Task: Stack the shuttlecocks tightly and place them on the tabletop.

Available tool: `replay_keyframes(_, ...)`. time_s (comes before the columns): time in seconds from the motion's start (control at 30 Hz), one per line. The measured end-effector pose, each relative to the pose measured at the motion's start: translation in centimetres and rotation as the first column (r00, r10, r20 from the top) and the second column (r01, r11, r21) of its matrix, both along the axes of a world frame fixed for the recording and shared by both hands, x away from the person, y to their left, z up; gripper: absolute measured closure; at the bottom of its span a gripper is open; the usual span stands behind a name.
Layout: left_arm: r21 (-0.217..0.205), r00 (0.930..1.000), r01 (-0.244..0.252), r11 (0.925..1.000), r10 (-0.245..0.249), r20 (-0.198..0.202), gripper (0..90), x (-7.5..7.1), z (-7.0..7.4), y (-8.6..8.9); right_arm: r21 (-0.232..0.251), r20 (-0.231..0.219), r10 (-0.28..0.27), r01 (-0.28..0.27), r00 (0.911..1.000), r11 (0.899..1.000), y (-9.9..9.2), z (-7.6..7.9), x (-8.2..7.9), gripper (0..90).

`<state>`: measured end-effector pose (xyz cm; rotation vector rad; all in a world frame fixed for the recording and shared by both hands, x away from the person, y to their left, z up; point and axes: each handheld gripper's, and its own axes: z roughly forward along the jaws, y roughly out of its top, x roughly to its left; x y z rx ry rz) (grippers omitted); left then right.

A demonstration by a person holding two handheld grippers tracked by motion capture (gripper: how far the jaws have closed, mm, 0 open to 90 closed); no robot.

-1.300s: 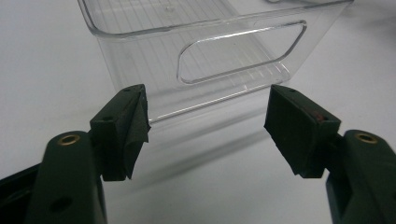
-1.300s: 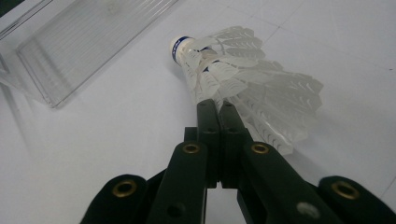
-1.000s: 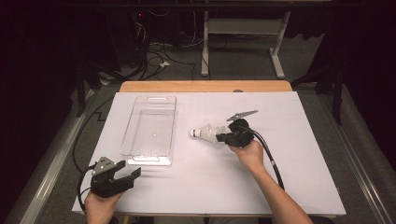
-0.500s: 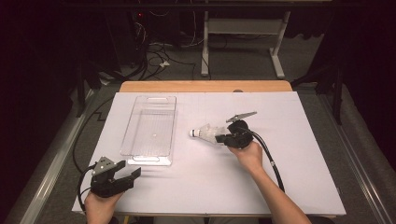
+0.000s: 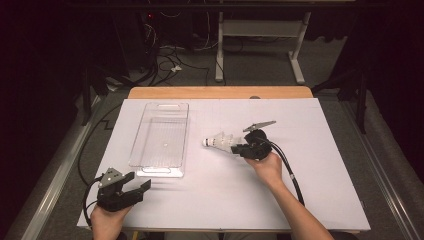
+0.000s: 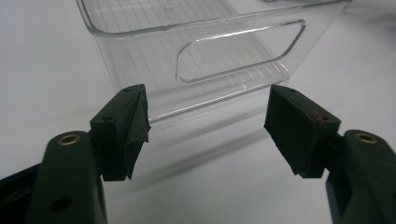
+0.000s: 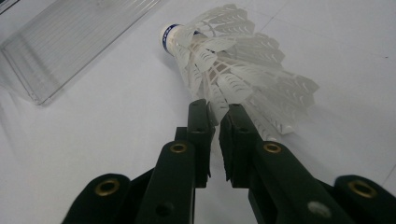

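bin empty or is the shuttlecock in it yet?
Empty. The clear bin holds nothing; the shuttlecock lies on its side on the table beside it.

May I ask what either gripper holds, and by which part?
Nothing is gripped: the right gripper has just been opening its jaws, a feather edge of the shuttlecock between them unpressed; the left gripper is open.

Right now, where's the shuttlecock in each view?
High view: shuttlecock at table centre, right of the tray.
Left gripper view: not in it.
Right gripper view: shuttlecock upper centre, just beyond the jaws.
Shared landmark: the clear tray.
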<state>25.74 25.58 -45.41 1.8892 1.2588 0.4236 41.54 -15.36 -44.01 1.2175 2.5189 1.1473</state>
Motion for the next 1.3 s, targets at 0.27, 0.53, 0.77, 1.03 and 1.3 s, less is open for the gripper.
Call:
replay_keyframes(0.27, 0.0, 1.0, 0.003, 1.0, -0.003, 0.001, 31.4, 0.0, 0.0, 0.0, 0.003, 0.006, -0.004, 0.004, 1.0, 1.0, -0.2, 0.0, -0.2, 76.1)
replay_keyframes(0.53, 0.0, 1.0, 0.006, 1.0, -0.006, 0.001, 31.4, 0.0, 0.0, 0.0, 0.003, 0.009, -0.018, 0.018, 0.9998, 1.0, -0.5, 0.1, -0.4, 68.4)
replay_keyframes(0.77, 0.006, 0.9999, 0.016, 0.9999, -0.016, 0.002, 31.4, 0.1, 0.0, -0.1, -0.014, 0.018, -0.015, 0.015, 0.9997, 1.0, -0.4, 0.2, -0.9, 60.5)
replay_keyframes(1.03, -0.001, 0.9999, 0.017, 0.9999, -0.017, 0.001, 31.4, 0.0, 0.0, 0.0, -0.008, 0.034, -0.015, 0.015, 0.9993, 1.0, 0.0, 0.3, -1.1, 57.1)
replay_keyframes(1.3, -0.001, 0.9998, 0.02, 0.9998, -0.02, 0.001, 31.5, 0.0, 0.0, 0.0, -0.003, 0.049, -0.011, 0.011, 0.9988, 1.0, 0.3, 0.3, -1.2, 55.8)
